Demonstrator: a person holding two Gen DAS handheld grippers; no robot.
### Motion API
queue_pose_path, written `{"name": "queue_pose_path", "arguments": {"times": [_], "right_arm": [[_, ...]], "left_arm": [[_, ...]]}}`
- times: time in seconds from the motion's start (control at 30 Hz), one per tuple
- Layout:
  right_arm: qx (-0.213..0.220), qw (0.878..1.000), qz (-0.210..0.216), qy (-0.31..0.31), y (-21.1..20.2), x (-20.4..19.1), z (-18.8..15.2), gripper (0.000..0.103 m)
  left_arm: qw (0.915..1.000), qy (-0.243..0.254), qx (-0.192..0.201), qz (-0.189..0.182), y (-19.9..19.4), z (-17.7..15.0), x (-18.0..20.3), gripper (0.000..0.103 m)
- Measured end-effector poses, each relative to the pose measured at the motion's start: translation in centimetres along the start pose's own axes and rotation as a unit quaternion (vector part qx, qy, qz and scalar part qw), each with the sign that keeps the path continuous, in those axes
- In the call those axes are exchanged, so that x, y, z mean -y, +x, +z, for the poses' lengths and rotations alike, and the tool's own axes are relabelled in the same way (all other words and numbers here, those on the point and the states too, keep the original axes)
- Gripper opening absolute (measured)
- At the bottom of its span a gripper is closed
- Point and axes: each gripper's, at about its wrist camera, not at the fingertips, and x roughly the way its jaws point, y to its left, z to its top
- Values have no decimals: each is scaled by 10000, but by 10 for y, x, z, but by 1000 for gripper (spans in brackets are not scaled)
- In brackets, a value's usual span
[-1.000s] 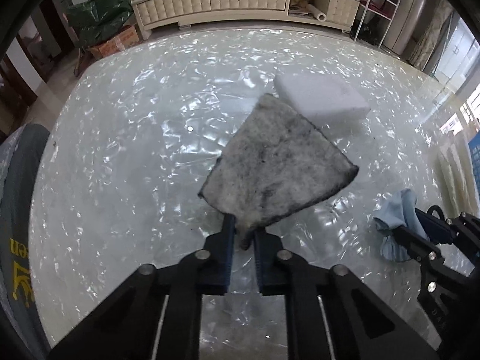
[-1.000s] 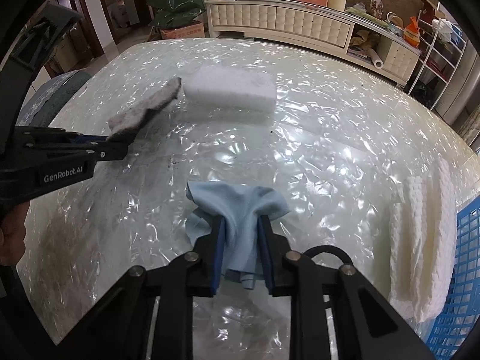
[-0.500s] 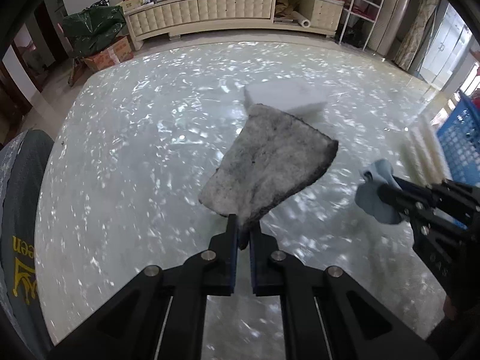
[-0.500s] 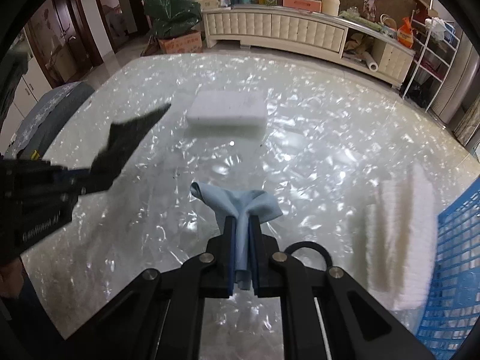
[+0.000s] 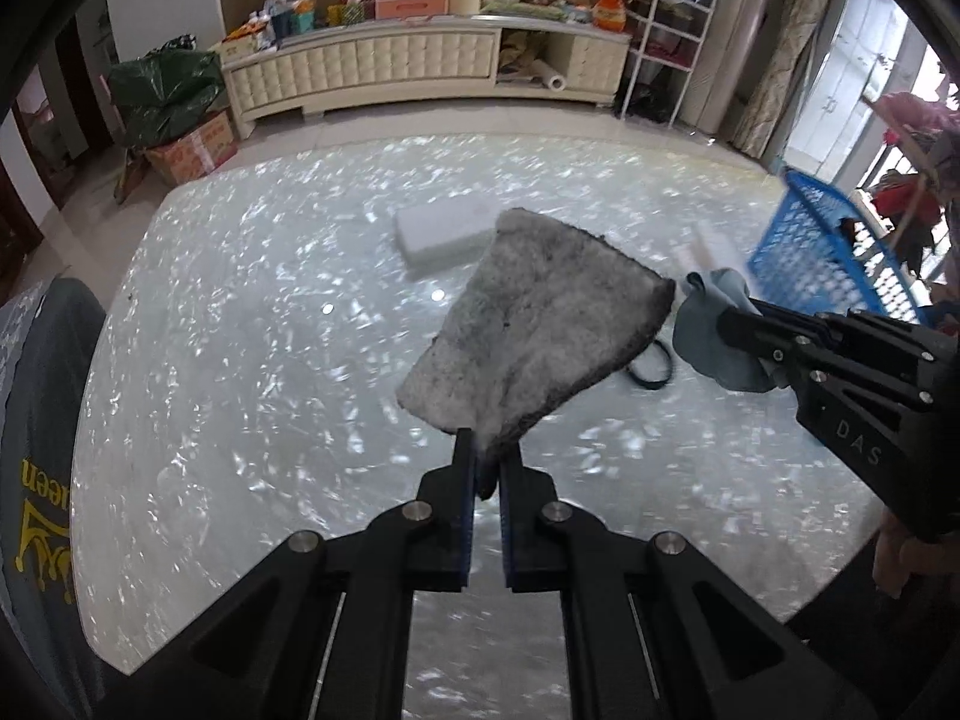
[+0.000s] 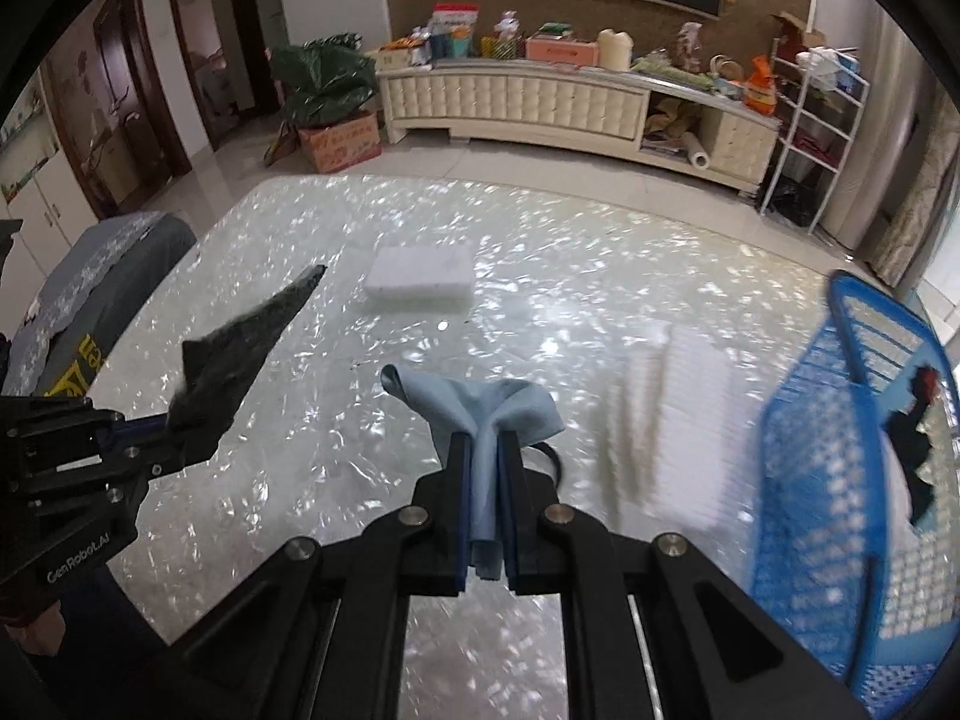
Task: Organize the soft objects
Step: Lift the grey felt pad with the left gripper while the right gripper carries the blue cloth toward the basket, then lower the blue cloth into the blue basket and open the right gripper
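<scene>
My left gripper [image 5: 485, 450] is shut on a corner of a grey fuzzy cloth [image 5: 540, 324], which hangs lifted above the shiny table [image 5: 240, 390]. In the right wrist view that grey cloth [image 6: 240, 354] shows edge-on at the left. My right gripper [image 6: 483, 450] is shut on a bunched light blue cloth [image 6: 480, 408], also lifted off the table; the blue cloth [image 5: 711, 330] appears at the right of the left wrist view. A white sponge block [image 6: 423, 273] lies flat at the table's far middle. A white waffle towel [image 6: 672, 414] lies near a blue basket [image 6: 840, 480].
The blue basket [image 5: 828, 252] stands at the table's right edge with dark items inside. A black ring [image 5: 651, 363] lies on the table under the cloths. A grey chair back [image 5: 42, 420] is at the left edge. A cream sideboard [image 6: 570, 102] stands beyond the table.
Both grippers have risen with their cloths, lifting them off the table. The right jaws closed tighter on the blue cloth. The blue basket has come into both views.
</scene>
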Motion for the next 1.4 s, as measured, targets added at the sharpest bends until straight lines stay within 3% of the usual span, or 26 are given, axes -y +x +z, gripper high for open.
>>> {"name": "queue_pose_path", "arguments": {"times": [0.3,0.8,1.13,1.4], "right_arm": [[342,9988,-234,258,-48,22,-11,7],[704,9880,-1013,925,-94,93,-35,7],[385,9787,-1330,1516,-76,130,-51,7],[25,9756,-1337,1744,-58,154,-61,7]], "left_arm": [[9989,284,277,-243,-35,-6,44,6],[9939,801,569,-491,-52,8,113,6],[9919,1041,437,-577,-41,11,138,6],[9918,1130,254,-545,-20,16,151,6]]}}
